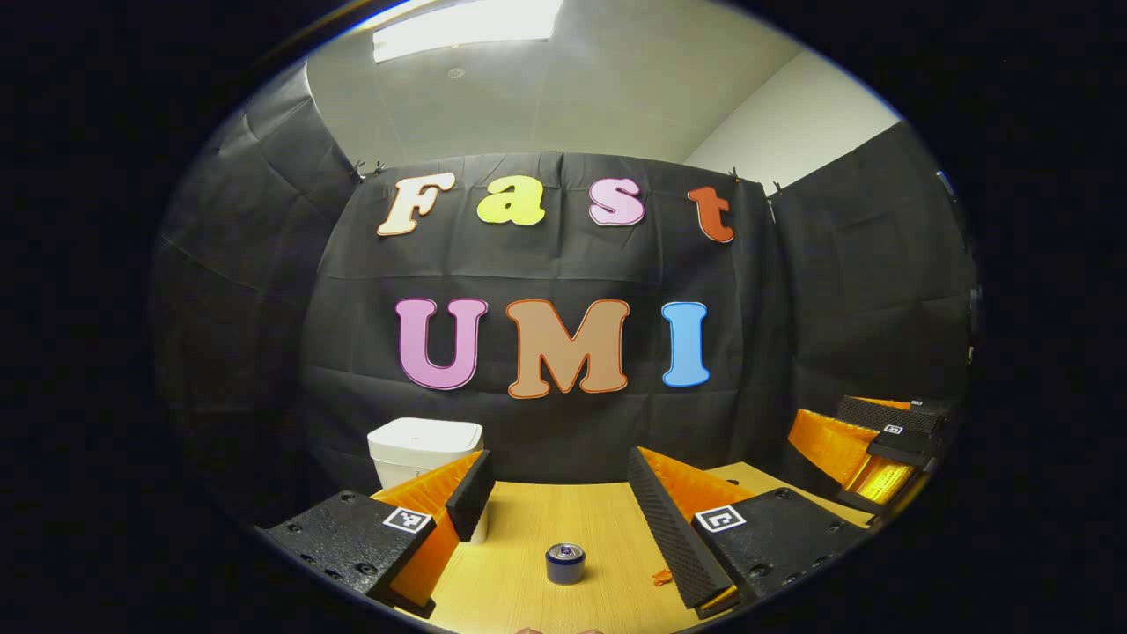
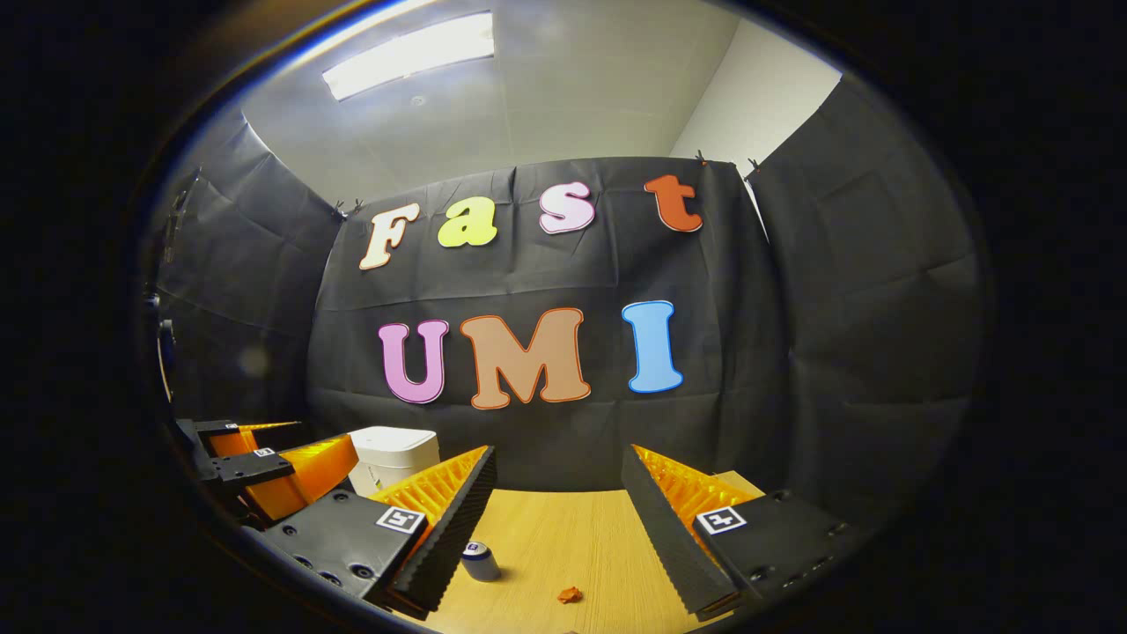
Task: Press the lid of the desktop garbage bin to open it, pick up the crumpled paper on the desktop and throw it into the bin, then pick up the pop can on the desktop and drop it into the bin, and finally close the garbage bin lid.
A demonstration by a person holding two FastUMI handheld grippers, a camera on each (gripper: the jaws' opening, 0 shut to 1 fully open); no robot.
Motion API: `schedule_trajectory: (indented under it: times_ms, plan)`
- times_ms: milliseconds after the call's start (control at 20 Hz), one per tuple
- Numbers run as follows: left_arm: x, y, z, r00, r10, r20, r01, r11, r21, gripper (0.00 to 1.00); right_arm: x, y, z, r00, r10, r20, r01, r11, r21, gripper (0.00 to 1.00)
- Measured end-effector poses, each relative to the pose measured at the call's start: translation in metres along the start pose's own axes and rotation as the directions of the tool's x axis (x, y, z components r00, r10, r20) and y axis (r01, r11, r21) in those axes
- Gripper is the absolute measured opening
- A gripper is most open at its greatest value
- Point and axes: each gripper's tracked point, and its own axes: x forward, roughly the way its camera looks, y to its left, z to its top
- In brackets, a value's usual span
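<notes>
I see a light wood tabletop, grain running front to back. Black cloth wall hangs behind it and wraps both sides, creased, clipped along its top edge. Above: grey ceiling with one lit rectangular light panel.

Right gripper view: both grippers held above a wooden desktop

The right gripper hangs with fingers wide apart over the light wooden table. A small blue-and-silver pop can stands upright near its left finger; a crumpled orange paper scrap lies apart. The white lidded plastic bin sits behind, lid down, beside the left gripper.
</notes>
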Motion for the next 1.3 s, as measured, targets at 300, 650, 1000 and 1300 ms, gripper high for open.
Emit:
schedule_trajectory:
  times_ms: [300,650,1000,1300]
  plan:
    - [0.0,0.003,0.001,1.0,0.023,0.002,-0.023,1.0,0.001,0.93,0.001,0.0,0.0,1.0,0.013,-0.003,-0.013,1.0,-0.008,0.98]
    - [-0.003,0.005,0.003,0.999,0.046,0.01,-0.046,0.999,-0.001,0.93,0.001,0.002,0.0,0.999,0.032,-0.004,-0.032,0.999,-0.014,0.96]
    - [-0.005,-0.001,0.004,0.998,0.059,0.009,-0.059,0.998,0.008,0.93,0.001,0.004,-0.001,0.999,0.054,-0.004,-0.054,0.998,-0.013,0.96]
    - [0.001,-0.011,0.008,0.999,0.036,0.014,-0.037,0.998,0.044,0.92,0.0,0.009,-0.004,0.993,0.115,-0.016,-0.115,0.993,-0.027,0.95]
